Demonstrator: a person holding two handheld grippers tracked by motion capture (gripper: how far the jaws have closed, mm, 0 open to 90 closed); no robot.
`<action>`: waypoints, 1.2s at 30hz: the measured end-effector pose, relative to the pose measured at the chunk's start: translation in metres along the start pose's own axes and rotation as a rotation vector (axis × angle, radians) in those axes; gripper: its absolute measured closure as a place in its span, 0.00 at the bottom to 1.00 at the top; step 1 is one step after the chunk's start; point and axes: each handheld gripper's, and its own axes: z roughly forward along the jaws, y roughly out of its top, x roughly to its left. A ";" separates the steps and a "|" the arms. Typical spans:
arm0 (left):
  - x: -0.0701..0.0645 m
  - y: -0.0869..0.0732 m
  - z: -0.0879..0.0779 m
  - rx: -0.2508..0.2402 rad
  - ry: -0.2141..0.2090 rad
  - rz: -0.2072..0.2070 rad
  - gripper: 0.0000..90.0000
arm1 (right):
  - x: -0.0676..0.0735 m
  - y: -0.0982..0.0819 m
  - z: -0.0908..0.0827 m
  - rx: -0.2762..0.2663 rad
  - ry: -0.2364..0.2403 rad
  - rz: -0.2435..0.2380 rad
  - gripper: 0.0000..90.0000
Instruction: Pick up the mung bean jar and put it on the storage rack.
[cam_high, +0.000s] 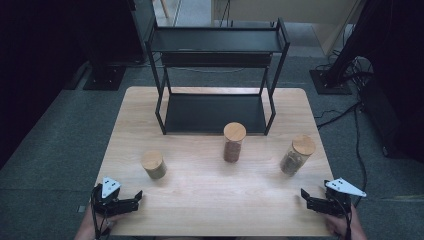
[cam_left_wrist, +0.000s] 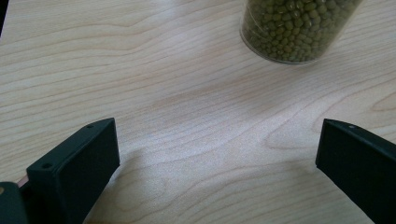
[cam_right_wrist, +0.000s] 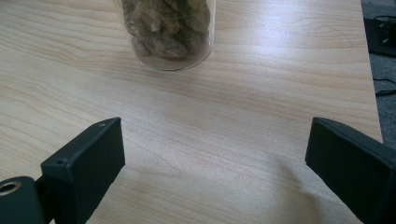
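Three clear jars with wooden lids stand on the wooden table (cam_high: 210, 200). The short left jar (cam_high: 154, 165) holds green beans (cam_left_wrist: 292, 28). The tall middle jar (cam_high: 234, 142) has brown contents. The right jar (cam_high: 297, 155) holds pale brown lumps (cam_right_wrist: 166, 30). My left gripper (cam_high: 134, 199) rests at the near left corner, open and empty, a short way in front of the bean jar (cam_left_wrist: 292, 28). My right gripper (cam_high: 306, 198) sits at the near right corner, open and empty, with the right jar (cam_right_wrist: 166, 30) ahead of its jaws.
A black two-tier metal shelf (cam_high: 216, 75) stands at the back middle of the table, its lower tray (cam_high: 215, 112) bare. Grey carpet surrounds the table. Cables and stand bases (cam_high: 330, 80) lie on the floor at the right.
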 end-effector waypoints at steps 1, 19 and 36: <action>0.000 0.000 0.000 -0.002 -0.002 -0.004 0.00 | 0.000 0.000 0.000 0.000 0.000 -0.001 0.05; -0.006 0.001 0.002 0.018 0.014 0.039 0.03 | 0.001 0.000 0.001 0.006 -0.005 -0.007 0.05; -0.023 0.007 0.008 0.014 -0.027 0.048 0.03 | 0.003 0.001 0.002 0.012 -0.003 -0.026 0.05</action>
